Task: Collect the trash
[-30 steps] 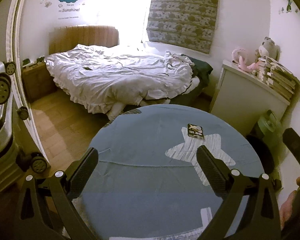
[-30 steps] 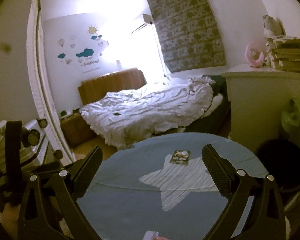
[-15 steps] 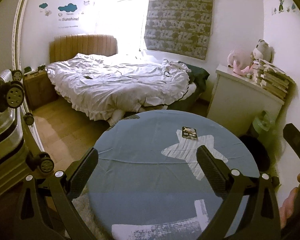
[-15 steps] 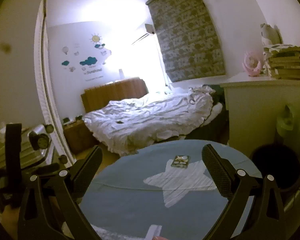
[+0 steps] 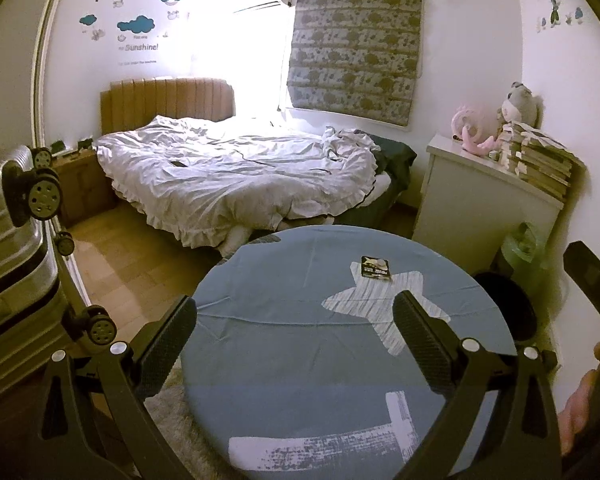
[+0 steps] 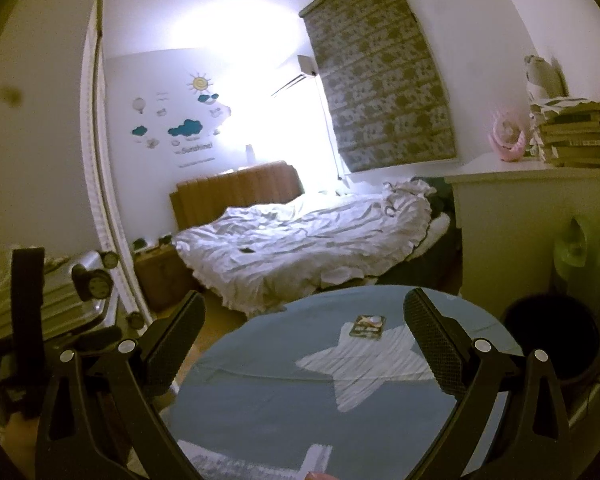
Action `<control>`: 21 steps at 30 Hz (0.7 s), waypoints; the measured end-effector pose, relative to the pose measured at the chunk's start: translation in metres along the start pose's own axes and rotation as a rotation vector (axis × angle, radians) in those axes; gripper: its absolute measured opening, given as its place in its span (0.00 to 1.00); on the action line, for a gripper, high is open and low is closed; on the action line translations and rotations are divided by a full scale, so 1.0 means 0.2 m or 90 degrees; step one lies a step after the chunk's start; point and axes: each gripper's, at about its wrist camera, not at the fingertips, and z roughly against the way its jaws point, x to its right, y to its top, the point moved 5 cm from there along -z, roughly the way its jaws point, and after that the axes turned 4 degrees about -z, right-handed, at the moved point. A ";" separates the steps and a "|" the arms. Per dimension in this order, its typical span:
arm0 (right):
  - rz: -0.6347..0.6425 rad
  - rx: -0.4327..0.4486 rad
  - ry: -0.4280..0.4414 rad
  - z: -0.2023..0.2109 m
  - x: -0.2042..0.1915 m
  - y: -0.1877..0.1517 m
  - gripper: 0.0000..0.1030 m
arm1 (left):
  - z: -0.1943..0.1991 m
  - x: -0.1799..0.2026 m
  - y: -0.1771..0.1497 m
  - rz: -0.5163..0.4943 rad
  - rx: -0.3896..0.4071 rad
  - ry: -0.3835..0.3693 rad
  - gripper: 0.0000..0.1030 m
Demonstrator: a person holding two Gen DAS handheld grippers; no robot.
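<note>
Wrapper point(image 5: 376, 267), small, dark and flat, lies near the far edge of the round blue bench point(image 5: 284, 344), touching the top tip of its pale star print. Left claw point(image 5: 294, 338) and right claw point(image 6: 305, 342) both hover above the bench's near edge, jaws spread wide, holding nothing. A black bin point(image 5: 508, 308) stands beside the bench's right edge.

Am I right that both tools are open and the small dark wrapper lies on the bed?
Not quite. Both the left tool and right tool are open, but the wrapper lies on the round blue table, at a tip of its white star, not on the bed. The left wrist view shows it.
</note>
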 end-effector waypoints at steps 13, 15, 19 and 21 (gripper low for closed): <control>0.000 -0.001 0.000 0.00 0.00 0.00 0.95 | 0.01 0.00 0.00 -0.001 0.002 -0.002 0.95; 0.000 -0.003 0.000 0.00 0.00 0.00 0.95 | 0.01 0.00 0.00 0.000 0.001 -0.002 0.95; 0.000 -0.004 0.000 0.00 0.00 0.00 0.95 | 0.01 0.00 0.00 0.003 -0.001 -0.003 0.95; 0.001 -0.006 -0.001 0.00 0.00 0.00 0.95 | 0.01 -0.01 0.00 0.002 -0.002 -0.005 0.95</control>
